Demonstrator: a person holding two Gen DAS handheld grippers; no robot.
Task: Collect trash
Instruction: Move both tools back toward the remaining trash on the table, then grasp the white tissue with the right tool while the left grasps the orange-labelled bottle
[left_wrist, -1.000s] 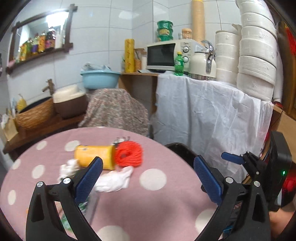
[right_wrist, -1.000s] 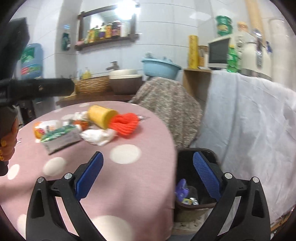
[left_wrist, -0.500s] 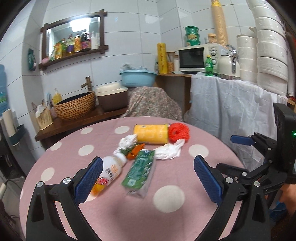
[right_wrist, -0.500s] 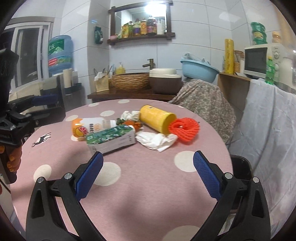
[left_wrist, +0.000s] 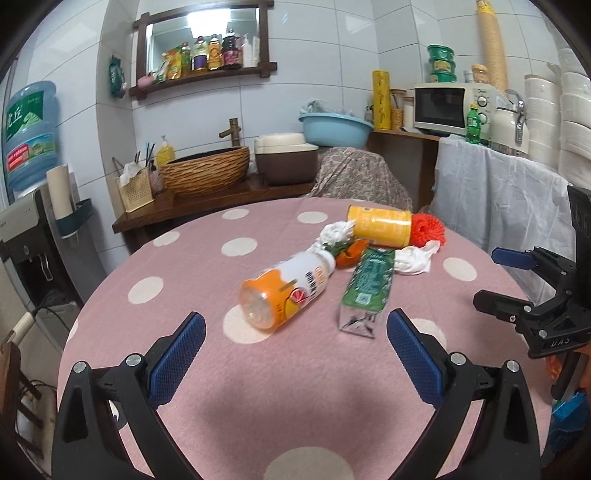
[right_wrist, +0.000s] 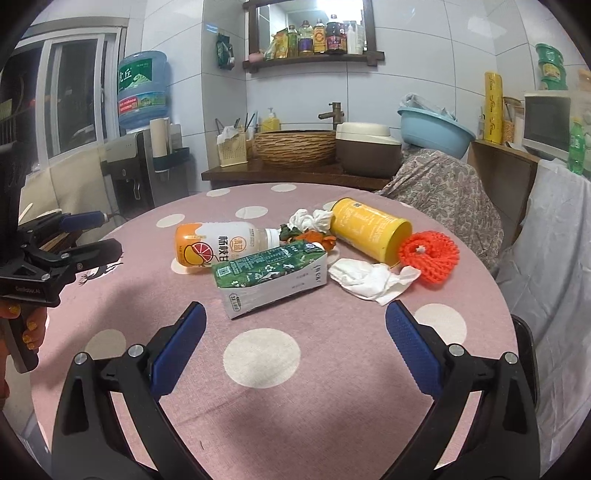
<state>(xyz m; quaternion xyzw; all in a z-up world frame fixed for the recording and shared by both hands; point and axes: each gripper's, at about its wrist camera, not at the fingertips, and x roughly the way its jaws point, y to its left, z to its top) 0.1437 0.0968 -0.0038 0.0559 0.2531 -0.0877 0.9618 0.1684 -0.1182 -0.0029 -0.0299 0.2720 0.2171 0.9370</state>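
Observation:
Trash lies in a pile on the round pink dotted table (left_wrist: 192, 273): an orange-and-white bottle (left_wrist: 286, 290) on its side, a green carton (left_wrist: 365, 291), a yellow can (left_wrist: 380, 225), an orange net (left_wrist: 428, 229), white tissues (left_wrist: 412, 258) and orange peel (left_wrist: 351, 251). My left gripper (left_wrist: 295, 354) is open and empty, close in front of the bottle. My right gripper (right_wrist: 295, 343) is open and empty, just short of the carton (right_wrist: 269, 273); the bottle (right_wrist: 221, 247), can (right_wrist: 369, 229), net (right_wrist: 430, 256) and tissue (right_wrist: 369, 282) lie beyond. Each gripper shows in the other's view.
A black bin's rim (right_wrist: 526, 343) shows at the table's right edge. Behind are a wooden counter with a wicker basket (left_wrist: 205, 173), a blue basin (left_wrist: 334, 127), a cloth-covered chair (left_wrist: 360, 177), a microwave (left_wrist: 448, 109) and a water dispenser (left_wrist: 26, 236) at left.
Both grippers have swung left from the bin side and drawn back over the table; the whole trash pile has come into view. Both stay open and empty.

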